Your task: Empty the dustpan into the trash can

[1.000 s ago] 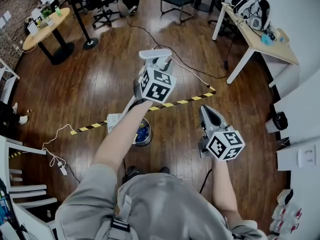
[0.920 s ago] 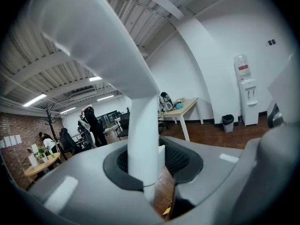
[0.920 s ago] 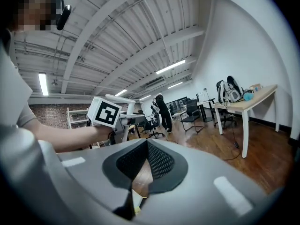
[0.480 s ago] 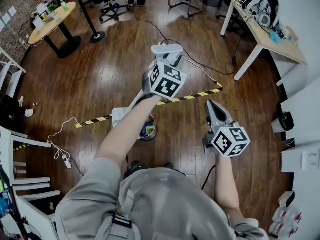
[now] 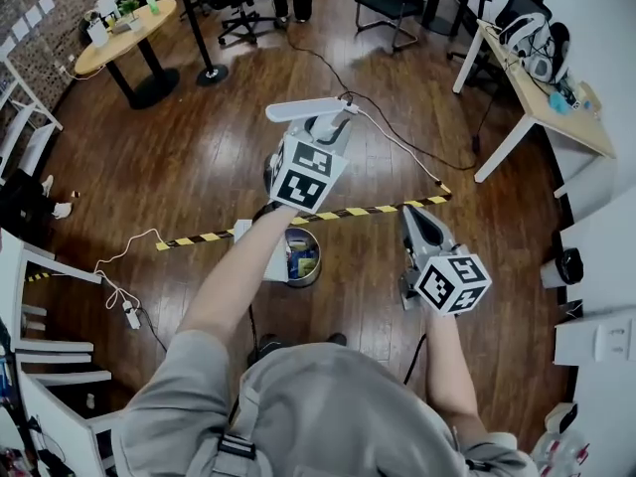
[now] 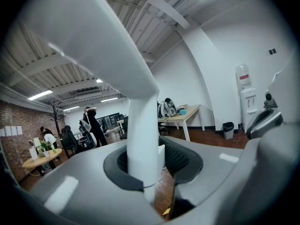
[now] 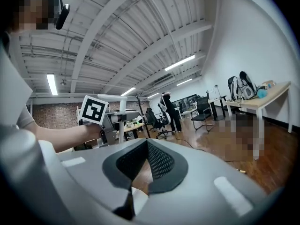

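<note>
By the trash can [image 5: 317,261], the light, stiff-looking dustpan [image 5: 306,110] is clamped at its upright handle [image 6: 142,135] by the left gripper [image 5: 326,127]; the right gripper [image 5: 415,219] is closed on nothing.

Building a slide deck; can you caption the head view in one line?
Left gripper grips the white dustpan handle by the trash can; right gripper hangs shut and empty.

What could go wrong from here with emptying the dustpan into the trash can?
1. The dustpan hangs at the left rim of the trash can, partly hidden by the arm. If it tips there, debris may land on the wooden floor.
2. Only the left gripper clamps the long handle near its top. The right gripper is shut and empty, so the dustpan could swing or knock the trash can.
</note>
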The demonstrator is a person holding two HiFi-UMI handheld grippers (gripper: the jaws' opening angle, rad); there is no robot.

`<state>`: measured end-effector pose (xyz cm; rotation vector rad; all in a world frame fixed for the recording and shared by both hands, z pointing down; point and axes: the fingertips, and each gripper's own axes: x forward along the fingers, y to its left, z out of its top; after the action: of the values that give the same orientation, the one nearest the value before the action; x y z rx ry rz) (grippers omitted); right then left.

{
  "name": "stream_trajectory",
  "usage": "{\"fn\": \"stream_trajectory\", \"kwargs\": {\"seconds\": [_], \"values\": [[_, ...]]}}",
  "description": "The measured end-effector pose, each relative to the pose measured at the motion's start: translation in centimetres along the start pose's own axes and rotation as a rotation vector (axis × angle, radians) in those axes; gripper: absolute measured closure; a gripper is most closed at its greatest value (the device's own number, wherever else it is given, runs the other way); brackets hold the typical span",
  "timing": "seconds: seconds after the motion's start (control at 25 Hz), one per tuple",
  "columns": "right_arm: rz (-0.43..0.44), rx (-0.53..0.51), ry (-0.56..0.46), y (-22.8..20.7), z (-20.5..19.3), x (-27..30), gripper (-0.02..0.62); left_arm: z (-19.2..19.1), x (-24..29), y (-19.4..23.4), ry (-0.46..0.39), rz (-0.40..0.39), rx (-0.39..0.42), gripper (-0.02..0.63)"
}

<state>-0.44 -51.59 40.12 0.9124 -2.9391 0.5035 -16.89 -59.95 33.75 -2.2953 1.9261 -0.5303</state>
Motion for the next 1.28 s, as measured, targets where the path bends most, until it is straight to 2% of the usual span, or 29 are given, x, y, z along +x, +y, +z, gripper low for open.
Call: {"fn": "stream_trajectory", "kwargs": {"seconds": [0.24,0.4,0.64,0.92,1.12,1.28], "values": [[0.059,-0.041,0.012,7.3,-0.4,3.7,0.597,-2.6,-8.2,7.5,-0.037,0.043,-0.087,0.499],[0.107,-0.068,0.027,12.8,-1.1,6.1,0.597,-5.6,-14.6,14.0,-0.048,0.117,-0.150,0.490],[0.163,-0.094,0.060,18.6,-2.5,9.2,0.597,-9.8,-20.8,20.1,-0.005,0.211,-0.194,0.472],[0.190,-0.161,0.083,24.2,-3.8,11.4,0.597,-13.1,-25.6,23.7,0.000,0.254,-0.283,0.476],[0.194,-0.173,0.067,26.4,-3.5,12.0,0.597,-11.9,-29.6,25.4,-0.076,0.282,-0.292,0.480],[0.221,-0.165,0.080,27.4,-4.1,12.4,0.597,-11.1,-31.7,25.8,-0.102,0.309,-0.289,0.482]]}}
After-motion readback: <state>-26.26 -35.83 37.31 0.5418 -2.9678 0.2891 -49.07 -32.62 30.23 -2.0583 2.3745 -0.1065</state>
